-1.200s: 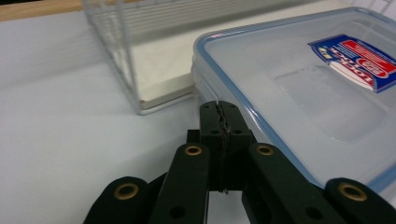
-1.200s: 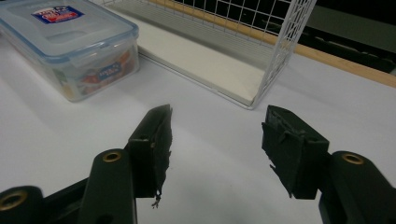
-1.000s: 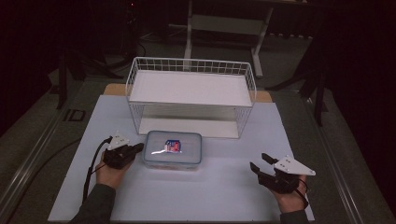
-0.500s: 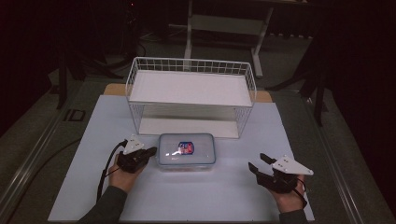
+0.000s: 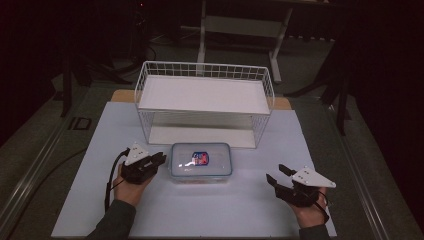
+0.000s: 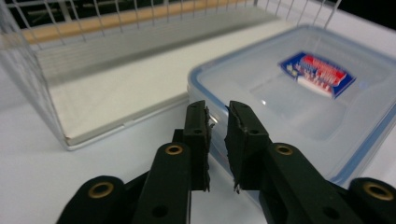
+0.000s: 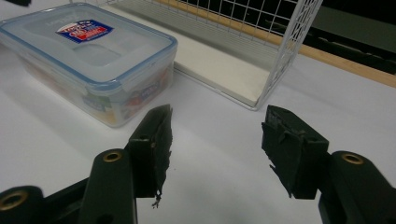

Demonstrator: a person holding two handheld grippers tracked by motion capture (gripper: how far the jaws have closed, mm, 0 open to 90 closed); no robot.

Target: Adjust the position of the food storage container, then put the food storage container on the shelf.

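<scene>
A clear plastic container (image 5: 201, 161) with a blue-rimmed lid and a red-and-blue label lies on the white table cover, just in front of the wire rack. My left gripper (image 5: 159, 160) sits at its left end, tips close to its side. Its jaws have just been opening; in the left gripper view they (image 6: 218, 112) stand a narrow gap apart with nothing between them, and the container (image 6: 299, 93) lies just beyond. My right gripper (image 5: 276, 173) rests to the right, apart from the container, open and empty. In the right gripper view its jaws (image 7: 217, 116) frame bare table, with the container (image 7: 88, 51) at upper left.
A white wire rack (image 5: 205, 95) with an upper shelf and a lower board stands behind the container, its front side open. The white table cover (image 5: 200, 215) spreads in front of both hands. A dark floor and table legs lie beyond the table.
The container has slid to the right along the rack's front, with my left gripper following behind it. The left jaws now show a small gap. The right gripper has stayed put.
</scene>
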